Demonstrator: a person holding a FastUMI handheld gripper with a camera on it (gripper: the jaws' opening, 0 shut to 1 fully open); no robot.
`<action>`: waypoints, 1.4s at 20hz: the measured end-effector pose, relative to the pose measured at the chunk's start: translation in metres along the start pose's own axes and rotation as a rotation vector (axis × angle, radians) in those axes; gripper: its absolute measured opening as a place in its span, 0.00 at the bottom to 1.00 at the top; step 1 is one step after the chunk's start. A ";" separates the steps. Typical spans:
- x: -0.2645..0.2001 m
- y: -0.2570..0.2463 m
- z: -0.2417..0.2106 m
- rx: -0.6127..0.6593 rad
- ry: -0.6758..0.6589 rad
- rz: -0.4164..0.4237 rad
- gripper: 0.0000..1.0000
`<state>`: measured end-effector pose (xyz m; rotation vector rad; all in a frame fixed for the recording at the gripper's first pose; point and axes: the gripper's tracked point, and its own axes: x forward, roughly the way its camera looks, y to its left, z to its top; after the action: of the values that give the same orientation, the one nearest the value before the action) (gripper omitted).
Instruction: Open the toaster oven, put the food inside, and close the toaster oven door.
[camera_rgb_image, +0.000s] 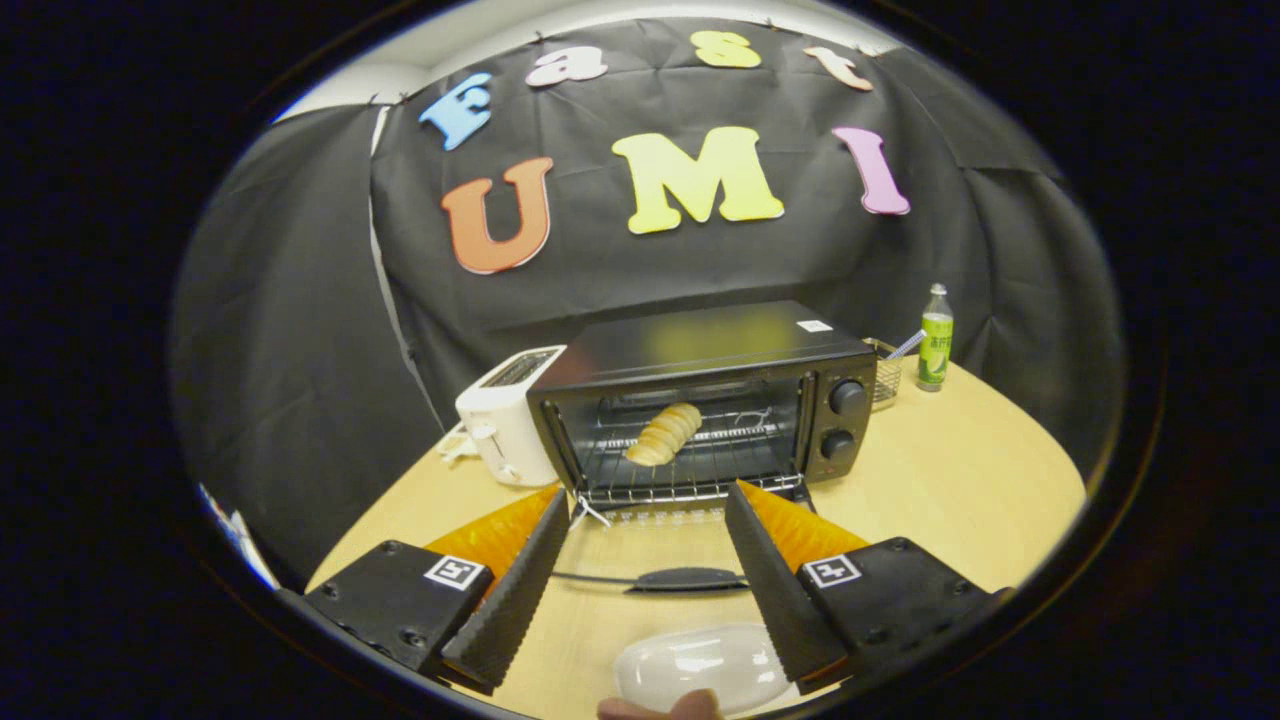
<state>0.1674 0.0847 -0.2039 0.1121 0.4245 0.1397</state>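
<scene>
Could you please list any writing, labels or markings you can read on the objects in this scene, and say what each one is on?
Nothing here can be read as text.
White sticker on top of the toaster oven: too small to read.
Green label on the bottle: blurred.
Square coded markers on the open gripper: patterns, no words.
Oven knobs: no legible markings.

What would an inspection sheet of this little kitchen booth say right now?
Surface: round wooden table.
Job's things: toaster oven, its glass door folded down open; bread lying on the rack inside.
Clutter: white toaster beside the oven; green bottle and wire basket on its other side; white plate between the fingers.
Grippers: hand-held gripper open, holding nothing, fingers just ahead of the open door.
Cables: nothing seen.
Surroundings: black cloth wall.
</scene>
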 end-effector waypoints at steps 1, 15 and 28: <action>-0.003 0.000 -0.012 -0.023 0.022 0.004 1.00; 0.050 -0.035 -0.133 0.014 0.341 -0.094 1.00; 0.068 -0.040 -0.143 0.009 0.368 -0.156 1.00</action>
<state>0.1739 0.0674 -0.3665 0.0614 0.7986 0.0039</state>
